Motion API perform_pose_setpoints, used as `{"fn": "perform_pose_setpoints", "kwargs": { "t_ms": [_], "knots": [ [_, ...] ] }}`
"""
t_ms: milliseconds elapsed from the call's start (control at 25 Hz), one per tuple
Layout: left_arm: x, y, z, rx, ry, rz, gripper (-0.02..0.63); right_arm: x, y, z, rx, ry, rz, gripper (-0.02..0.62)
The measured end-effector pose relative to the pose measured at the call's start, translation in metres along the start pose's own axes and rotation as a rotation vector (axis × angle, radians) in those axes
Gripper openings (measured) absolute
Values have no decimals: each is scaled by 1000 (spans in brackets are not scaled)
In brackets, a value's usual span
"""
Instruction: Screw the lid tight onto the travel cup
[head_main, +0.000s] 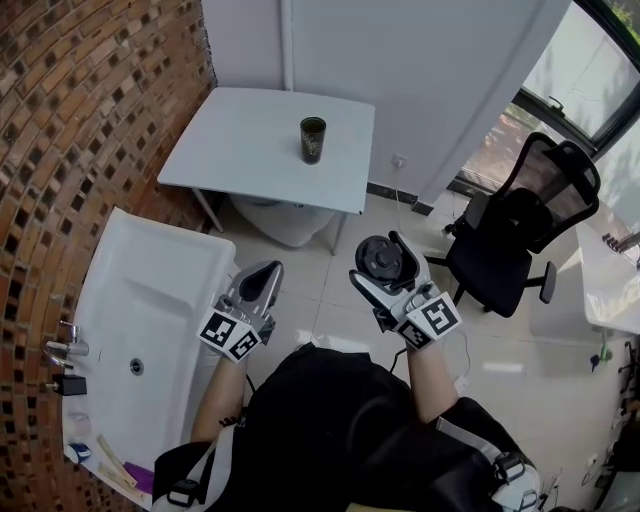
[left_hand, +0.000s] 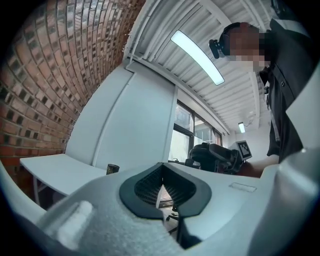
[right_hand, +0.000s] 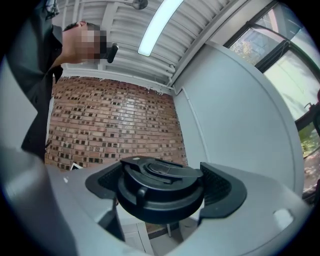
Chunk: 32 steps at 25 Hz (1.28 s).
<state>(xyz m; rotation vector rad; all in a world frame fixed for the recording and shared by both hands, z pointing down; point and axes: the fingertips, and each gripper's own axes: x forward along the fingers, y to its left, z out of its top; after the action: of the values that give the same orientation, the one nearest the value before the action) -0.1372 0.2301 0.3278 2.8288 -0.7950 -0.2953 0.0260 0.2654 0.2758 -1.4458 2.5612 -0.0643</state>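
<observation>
A dark travel cup (head_main: 313, 139) stands upright and lidless on the white table (head_main: 240, 140) ahead; the left gripper view shows the cup (left_hand: 113, 169) small and far off. My right gripper (head_main: 385, 262) is shut on the round black lid (head_main: 380, 258), held up in the air well short of the table. In the right gripper view the lid (right_hand: 160, 189) fills the space between the dark pads (right_hand: 220, 186). My left gripper (head_main: 262, 285) is shut with nothing in it, its pads (left_hand: 149, 186) meeting, raised beside the right one.
A white washbasin (head_main: 140, 330) with a tap (head_main: 60, 350) sits at my left against the brick wall (head_main: 70, 120). A black office chair (head_main: 520, 230) stands on the tiled floor at right. A white bin (head_main: 285, 222) sits under the table.
</observation>
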Motion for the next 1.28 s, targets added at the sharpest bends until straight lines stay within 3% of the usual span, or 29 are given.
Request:
{"fn": "perform_pose_setpoints", "kwargs": {
  "t_ms": [320,560,720,1000,1280],
  "knots": [
    [12,33,-17,-47,30,30,2,25,-25,-21,39,48,-9,474],
    [42,69,-22,-27,47,89,2,70,-60,-37,29,71,68,474],
    [80,101,-19,-9,38,136,2,106,-102,-37,19,66,122,474],
    [171,138,-7,70,38,126,2,163,-192,-27,-11,35,165,474],
    [218,170,-14,70,40,173,2,199,-235,-32,-46,67,236,474]
  ]
}}
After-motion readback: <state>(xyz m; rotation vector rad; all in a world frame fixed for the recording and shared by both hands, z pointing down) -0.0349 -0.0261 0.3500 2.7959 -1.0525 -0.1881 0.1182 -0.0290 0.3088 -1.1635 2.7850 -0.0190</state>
